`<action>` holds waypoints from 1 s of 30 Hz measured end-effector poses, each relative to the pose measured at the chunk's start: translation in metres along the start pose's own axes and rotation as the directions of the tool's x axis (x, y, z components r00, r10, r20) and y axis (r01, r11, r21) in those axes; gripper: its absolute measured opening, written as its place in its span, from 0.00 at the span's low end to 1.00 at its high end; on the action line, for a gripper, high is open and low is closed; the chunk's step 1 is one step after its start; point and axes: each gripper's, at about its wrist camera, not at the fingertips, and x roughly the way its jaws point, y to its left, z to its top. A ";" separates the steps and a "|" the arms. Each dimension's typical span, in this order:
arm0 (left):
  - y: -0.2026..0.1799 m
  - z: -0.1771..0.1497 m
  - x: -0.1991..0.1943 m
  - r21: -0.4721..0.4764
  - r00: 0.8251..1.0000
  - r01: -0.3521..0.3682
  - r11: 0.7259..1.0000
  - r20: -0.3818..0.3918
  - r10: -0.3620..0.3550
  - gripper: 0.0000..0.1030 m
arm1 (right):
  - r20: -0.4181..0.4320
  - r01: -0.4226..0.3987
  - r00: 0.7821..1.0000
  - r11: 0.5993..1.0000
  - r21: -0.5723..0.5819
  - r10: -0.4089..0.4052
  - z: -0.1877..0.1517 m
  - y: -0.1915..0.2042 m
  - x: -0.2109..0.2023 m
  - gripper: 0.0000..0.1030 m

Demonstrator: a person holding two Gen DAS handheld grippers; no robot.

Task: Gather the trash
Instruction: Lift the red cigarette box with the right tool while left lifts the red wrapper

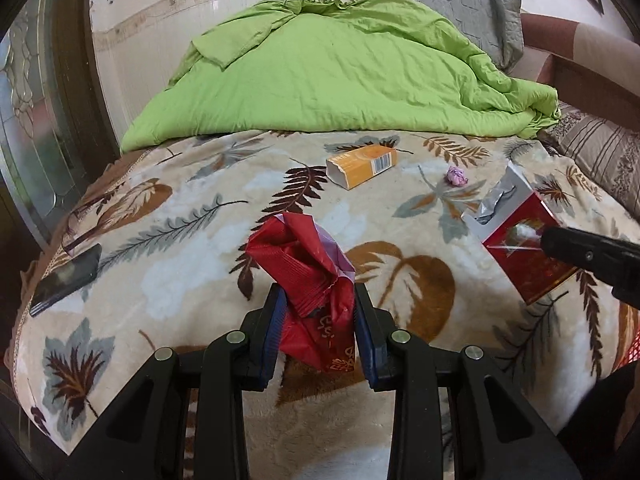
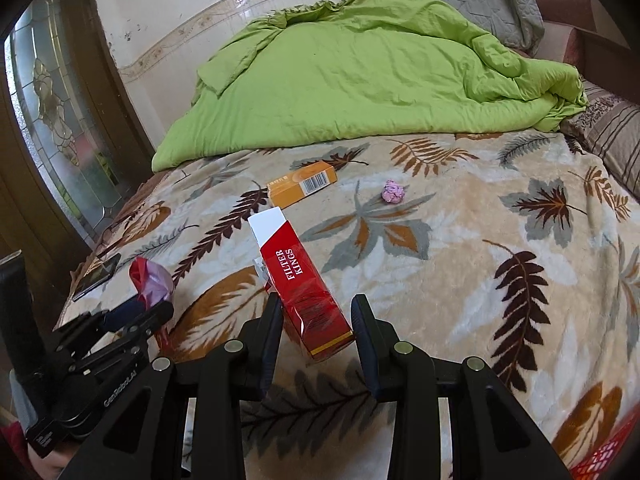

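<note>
The left hand-held gripper (image 1: 316,312) pinches a crinkled red wrapper (image 1: 308,264); the right hand-held gripper (image 2: 318,320) clamps a glossy red carton (image 2: 304,296) above the plush bed (image 2: 460,280).

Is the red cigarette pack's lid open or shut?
Open. The red cigarette pack has its white-lined flip top raised in the right wrist view, and crumpled foil shows at its mouth in the left wrist view.

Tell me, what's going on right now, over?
Left hand-held gripper shut on crumpled red plastic wrapper. Right hand-held gripper holds red cardboard cigarette pack. Orange carton, pink paper ball remain.
</note>
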 end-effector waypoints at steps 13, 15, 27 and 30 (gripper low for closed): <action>0.001 -0.002 0.004 -0.002 1.000 0.004 1.000 -0.009 -0.004 0.31 | -0.012 0.019 1.000 1.000 -0.019 -0.019 0.001 0.004 0.009 0.37; 0.001 -0.002 0.005 -0.002 1.000 0.008 1.000 -0.009 -0.008 0.31 | -0.013 0.019 1.000 1.000 -0.022 -0.019 0.000 0.005 0.010 0.37; -0.002 -0.002 0.007 -0.007 0.998 0.056 0.998 -0.009 -0.056 0.31 | -0.012 0.015 1.000 1.000 -0.017 -0.016 0.000 0.004 0.009 0.37; -0.008 -0.002 0.001 -0.005 0.991 0.132 0.991 -0.007 -0.133 0.31 | -0.007 0.010 1.000 1.000 0.009 -0.010 0.001 -0.001 0.004 0.37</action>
